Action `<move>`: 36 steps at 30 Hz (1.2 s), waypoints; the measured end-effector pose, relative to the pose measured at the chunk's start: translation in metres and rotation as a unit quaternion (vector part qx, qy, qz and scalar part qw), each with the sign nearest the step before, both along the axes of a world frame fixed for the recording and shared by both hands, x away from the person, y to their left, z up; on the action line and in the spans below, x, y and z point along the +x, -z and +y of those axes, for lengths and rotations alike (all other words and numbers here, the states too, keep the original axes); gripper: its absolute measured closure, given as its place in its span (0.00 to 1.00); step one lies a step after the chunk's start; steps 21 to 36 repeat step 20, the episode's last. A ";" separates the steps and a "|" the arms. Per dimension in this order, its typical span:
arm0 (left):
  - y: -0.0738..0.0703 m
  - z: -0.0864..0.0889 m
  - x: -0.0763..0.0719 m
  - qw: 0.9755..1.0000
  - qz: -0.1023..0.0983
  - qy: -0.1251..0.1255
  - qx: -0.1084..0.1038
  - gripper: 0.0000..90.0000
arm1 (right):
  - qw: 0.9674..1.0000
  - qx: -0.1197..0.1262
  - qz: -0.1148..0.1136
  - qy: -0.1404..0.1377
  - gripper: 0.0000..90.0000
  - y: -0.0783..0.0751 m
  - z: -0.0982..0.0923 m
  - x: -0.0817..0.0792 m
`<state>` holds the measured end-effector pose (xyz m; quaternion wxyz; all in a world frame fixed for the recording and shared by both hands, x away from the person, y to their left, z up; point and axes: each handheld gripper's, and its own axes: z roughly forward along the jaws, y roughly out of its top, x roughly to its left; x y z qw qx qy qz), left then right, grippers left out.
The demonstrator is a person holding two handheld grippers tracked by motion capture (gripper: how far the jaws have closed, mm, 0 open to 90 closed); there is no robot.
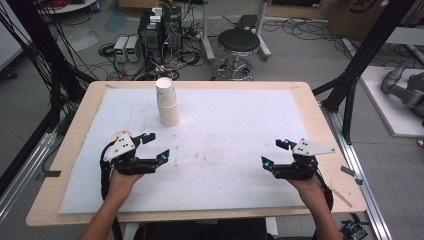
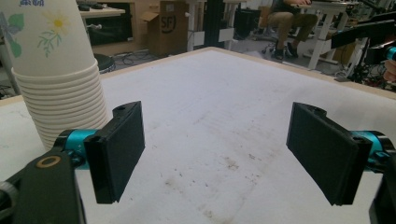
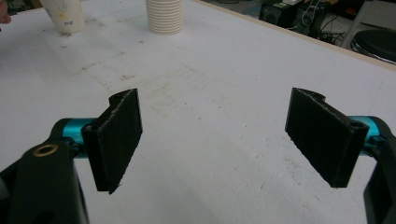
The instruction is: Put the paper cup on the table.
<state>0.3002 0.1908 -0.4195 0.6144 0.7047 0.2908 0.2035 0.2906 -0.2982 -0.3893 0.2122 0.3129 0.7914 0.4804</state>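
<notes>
A tall stack of upside-down white paper cups (image 1: 167, 102) stands on the white mat, toward the back left. In the left gripper view the stack of cups (image 2: 56, 70) rises close by on the left, with a flower print on the top cup. My left gripper (image 1: 157, 145) is open and holds nothing, in front of and a little left of the stack; its jaws stand wide apart over bare mat (image 2: 215, 154). A single cup (image 3: 63, 16) stands beside the left hand, and the stack of cups (image 3: 164, 16) is farther back. At the right my right gripper (image 1: 272, 153) is open and holds nothing (image 3: 212, 140).
A white mat (image 1: 225, 125) with faint brown stains covers the wooden table (image 1: 320, 130). Behind the table stand a black stool (image 1: 239, 42) and electronics boxes with cables (image 1: 160, 30). Black frame posts (image 1: 350, 95) rise at both sides.
</notes>
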 end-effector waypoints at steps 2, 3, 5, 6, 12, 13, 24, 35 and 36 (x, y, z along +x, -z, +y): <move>0.000 0.000 0.000 1.000 0.001 0.000 0.005 0.22 | 1.000 0.002 0.001 0.000 0.21 0.000 0.000 0.000; 0.001 -0.001 0.000 1.000 0.001 0.000 0.005 0.22 | 1.000 0.002 0.000 0.000 0.21 0.001 0.000 0.000; 0.001 -0.001 0.000 1.000 0.000 -0.002 0.006 0.22 | 1.000 0.001 0.000 0.000 0.21 0.001 0.000 0.000; 0.001 0.000 0.000 1.000 0.000 -0.002 0.007 0.22 | 1.000 0.001 0.001 0.000 0.21 0.000 0.000 0.000; 0.001 0.000 0.001 1.000 0.000 -0.005 0.010 0.22 | 1.000 0.003 0.000 0.002 0.21 0.000 -0.002 -0.002; 0.001 0.000 0.001 1.000 0.000 -0.005 0.010 0.22 | 1.000 0.003 0.001 0.003 0.21 0.000 -0.003 -0.002; 0.001 0.001 0.000 1.000 -0.002 -0.008 0.009 0.22 | 1.000 0.006 -0.001 0.003 0.21 0.000 -0.004 -0.001; 0.001 0.001 0.000 1.000 -0.002 -0.008 0.009 0.22 | 1.000 0.006 -0.001 0.003 0.21 0.000 -0.004 -0.001; 0.001 0.001 0.000 1.000 -0.002 -0.008 0.009 0.22 | 1.000 0.006 -0.001 0.003 0.21 0.000 -0.004 -0.001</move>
